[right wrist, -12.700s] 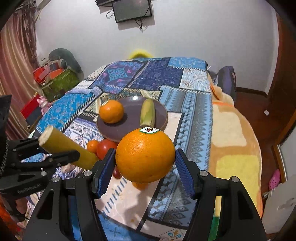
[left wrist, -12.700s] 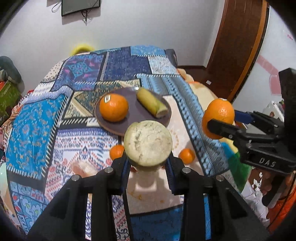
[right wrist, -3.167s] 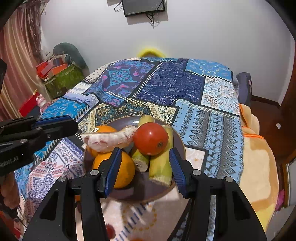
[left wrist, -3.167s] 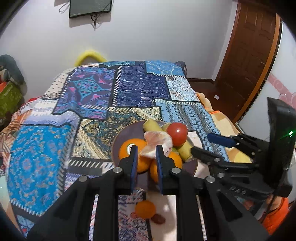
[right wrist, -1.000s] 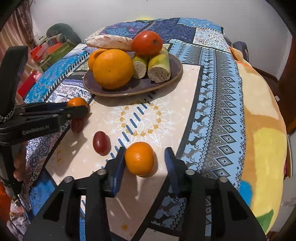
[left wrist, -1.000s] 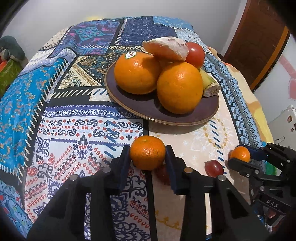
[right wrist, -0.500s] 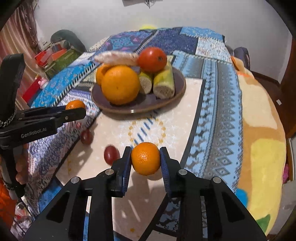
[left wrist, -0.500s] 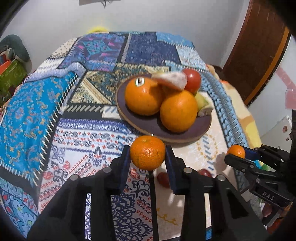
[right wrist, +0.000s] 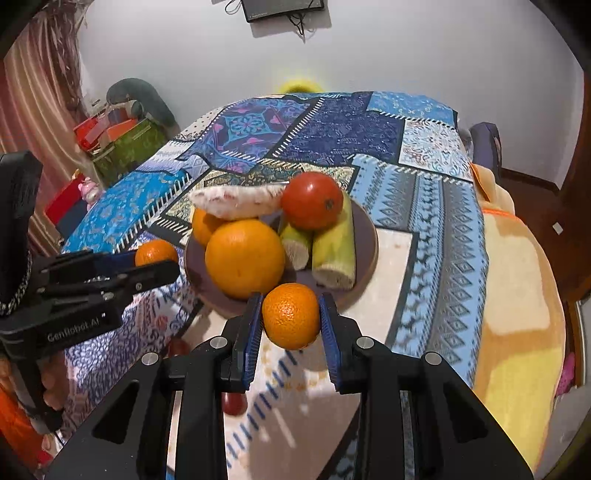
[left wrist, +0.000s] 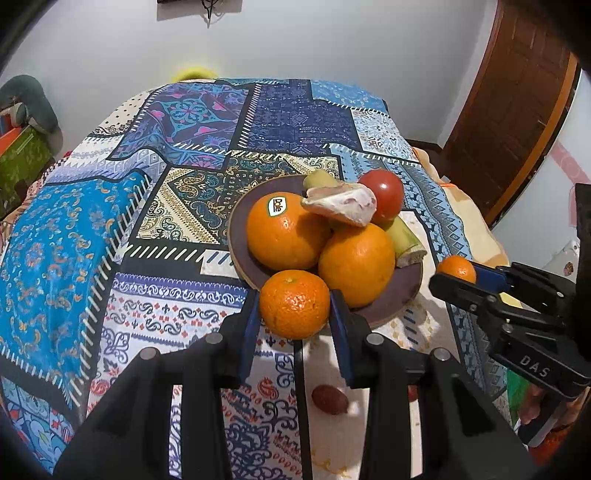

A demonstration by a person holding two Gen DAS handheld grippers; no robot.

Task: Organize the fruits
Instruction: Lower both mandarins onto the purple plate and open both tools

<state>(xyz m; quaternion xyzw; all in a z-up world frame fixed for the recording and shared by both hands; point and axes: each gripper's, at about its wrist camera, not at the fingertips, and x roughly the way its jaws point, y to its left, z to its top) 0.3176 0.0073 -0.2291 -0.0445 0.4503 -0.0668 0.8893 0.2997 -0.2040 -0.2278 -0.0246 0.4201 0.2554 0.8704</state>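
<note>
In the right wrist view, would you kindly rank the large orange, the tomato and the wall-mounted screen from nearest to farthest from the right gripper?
1. Large orange: just ahead-left of the right gripper, on the plate.
2. Tomato: behind it, atop the pile.
3. Wall-mounted screen: far wall, top.

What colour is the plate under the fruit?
Dark purplish brown plate, with a lighter edge at its rim. Shows best in the right wrist view.
</note>
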